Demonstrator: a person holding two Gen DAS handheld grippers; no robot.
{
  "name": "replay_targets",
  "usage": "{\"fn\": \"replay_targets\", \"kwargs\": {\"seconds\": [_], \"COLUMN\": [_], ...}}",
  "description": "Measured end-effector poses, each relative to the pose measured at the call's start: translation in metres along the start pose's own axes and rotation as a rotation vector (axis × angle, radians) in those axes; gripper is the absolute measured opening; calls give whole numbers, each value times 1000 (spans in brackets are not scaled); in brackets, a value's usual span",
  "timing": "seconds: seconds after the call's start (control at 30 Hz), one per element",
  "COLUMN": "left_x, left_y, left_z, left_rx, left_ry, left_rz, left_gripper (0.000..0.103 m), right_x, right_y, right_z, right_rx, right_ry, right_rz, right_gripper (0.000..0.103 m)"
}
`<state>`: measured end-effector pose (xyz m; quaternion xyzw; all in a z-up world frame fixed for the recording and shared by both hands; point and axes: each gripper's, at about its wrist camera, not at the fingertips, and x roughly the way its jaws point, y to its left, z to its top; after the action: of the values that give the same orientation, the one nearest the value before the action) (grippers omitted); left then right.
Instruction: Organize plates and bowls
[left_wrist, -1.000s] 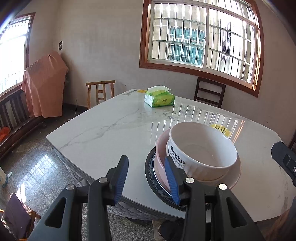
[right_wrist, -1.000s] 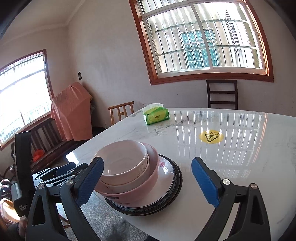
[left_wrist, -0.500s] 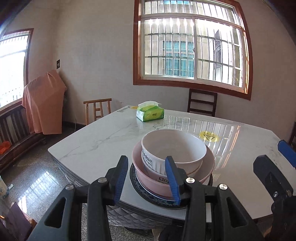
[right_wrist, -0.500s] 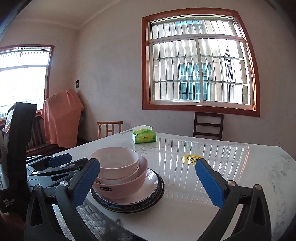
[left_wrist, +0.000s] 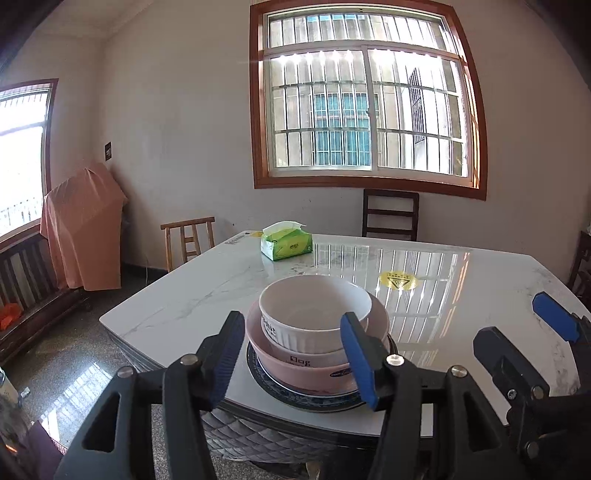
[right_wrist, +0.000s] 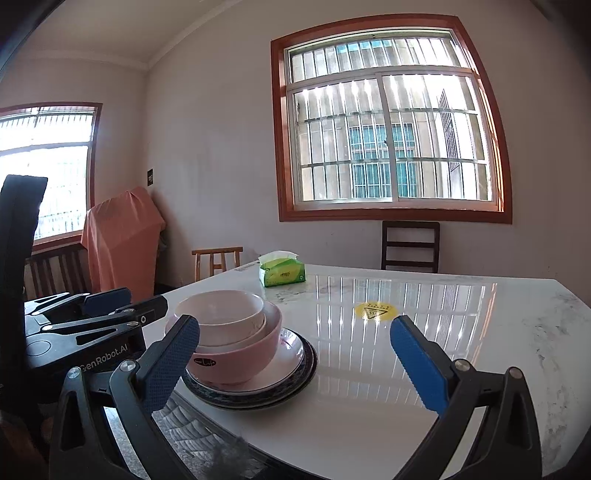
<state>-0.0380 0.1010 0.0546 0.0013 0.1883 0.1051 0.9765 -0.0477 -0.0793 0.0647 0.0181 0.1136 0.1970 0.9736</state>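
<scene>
Nested ceramic bowl stack (left_wrist: 314, 332) on plates (right_wrist: 288, 384): rigid, glazed, slippery, breakable; grip rim. Left tongs (left_wrist: 291, 354) part-open, empty; right tongs (right_wrist: 295, 365) wide, empty.

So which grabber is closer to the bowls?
Left. The left gripper sits right at the stacked bowls, open around them. The right gripper is open beside them, mostly over bare table.

Glossy marble table (left_wrist: 207, 295), glazed ceramic bowls (left_wrist: 314, 306)
</scene>
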Motion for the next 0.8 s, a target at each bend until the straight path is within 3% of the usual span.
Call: {"fn": "replay_targets", "kwargs": {"seconds": [0.03,0.2,0.33,0.8], "left_x": [-3,-20,-33,-47], "left_y": [0,-3,1,13], "left_z": [1,4,8,15], "left_rx": [-1,24,-8,-60], "left_ry": [-7,-79,-103,-68], "left_rz": [-1,16,-21,-64], "left_gripper": [77,81,82,85], "right_x": [-1,-5,-9,-17], "right_y": [-1,-4,-4,-3], "right_z": [0,0,2,6], "right_rx": [5,13,17,34], "right_ry": [-1,-5,-16,-36], "right_rz": [1,3,8,14], "right_gripper": [103,103,103,103]}}
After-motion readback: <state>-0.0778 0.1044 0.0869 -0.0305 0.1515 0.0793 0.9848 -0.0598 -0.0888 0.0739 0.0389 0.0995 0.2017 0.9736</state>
